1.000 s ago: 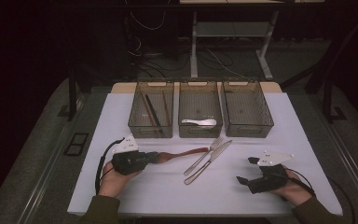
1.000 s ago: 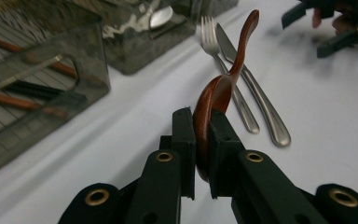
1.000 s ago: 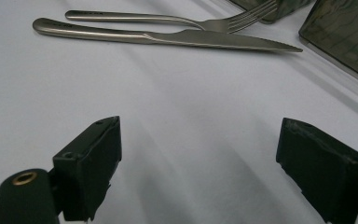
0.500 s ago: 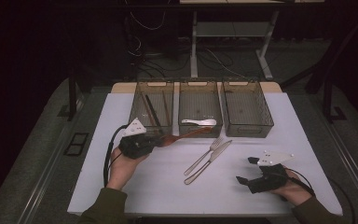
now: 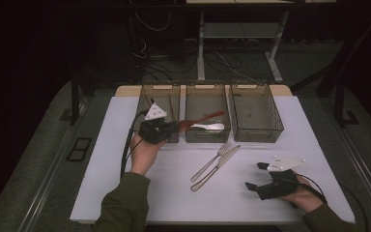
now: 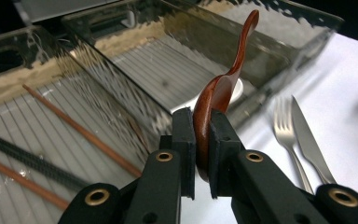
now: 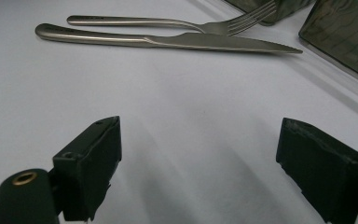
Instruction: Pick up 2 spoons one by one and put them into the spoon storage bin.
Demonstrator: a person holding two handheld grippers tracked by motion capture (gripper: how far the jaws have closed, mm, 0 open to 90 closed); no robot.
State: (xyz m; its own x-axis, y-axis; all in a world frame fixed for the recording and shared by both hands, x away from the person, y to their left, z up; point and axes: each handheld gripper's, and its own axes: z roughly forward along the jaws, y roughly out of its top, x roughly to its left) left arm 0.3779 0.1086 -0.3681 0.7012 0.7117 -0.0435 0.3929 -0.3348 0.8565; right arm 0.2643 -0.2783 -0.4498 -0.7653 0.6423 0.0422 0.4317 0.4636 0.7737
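The left gripper (image 5: 176, 128) is clamping its fingers (image 6: 185, 140) on a brown wooden spoon (image 6: 219, 91), holding it left of centre in the high view, over the middle bin (image 5: 206, 116) above a white spoon (image 5: 211, 126). The right gripper (image 5: 256, 176), lower right, is resting with fingers (image 7: 91, 156) spread wide, gripping nothing, near the fork (image 7: 168, 22) and knife (image 7: 168, 40) lying on the white surface (image 5: 270, 150).

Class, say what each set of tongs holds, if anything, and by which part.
Left tongs: shut on the wooden spoon, gripping its bowl edge-on. Right tongs: open, holding nothing.
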